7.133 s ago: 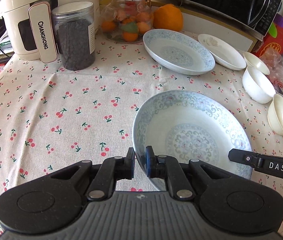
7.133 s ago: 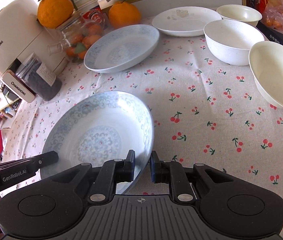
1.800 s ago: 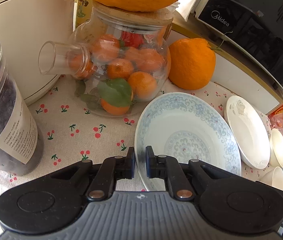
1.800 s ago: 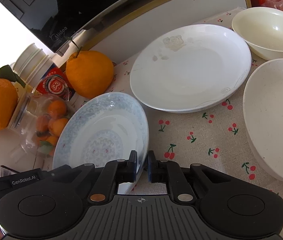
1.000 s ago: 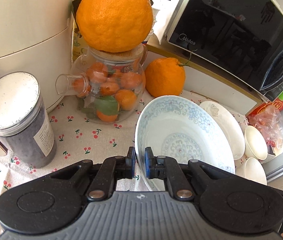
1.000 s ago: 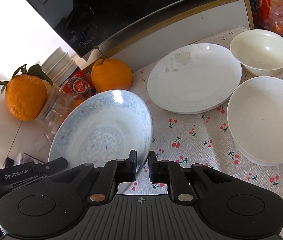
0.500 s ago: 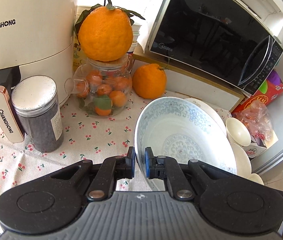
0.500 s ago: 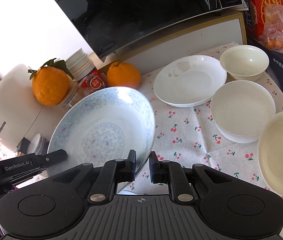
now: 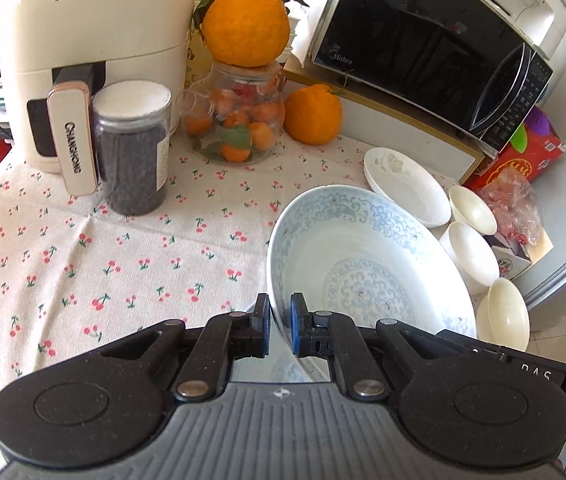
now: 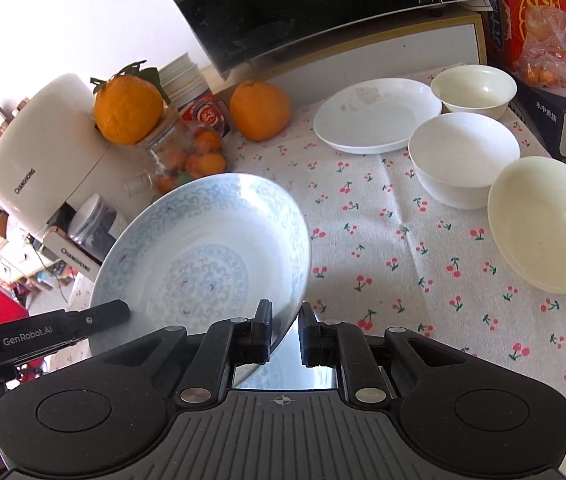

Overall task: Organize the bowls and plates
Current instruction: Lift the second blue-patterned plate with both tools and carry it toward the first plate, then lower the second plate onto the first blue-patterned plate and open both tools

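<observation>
Many small oranges (image 9: 239, 128) fill one glass jar (image 9: 235, 116).

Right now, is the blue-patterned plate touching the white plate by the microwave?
Apart. In the right wrist view the blue-patterned plate is held up by both grippers, with bare cherry tablecloth between it and the white plate.

blue-patterned plate (image 9: 367, 256) lifted off the cherry tablecloth (image 9: 83, 264), carried back from the jar (image 9: 239, 120)
</observation>
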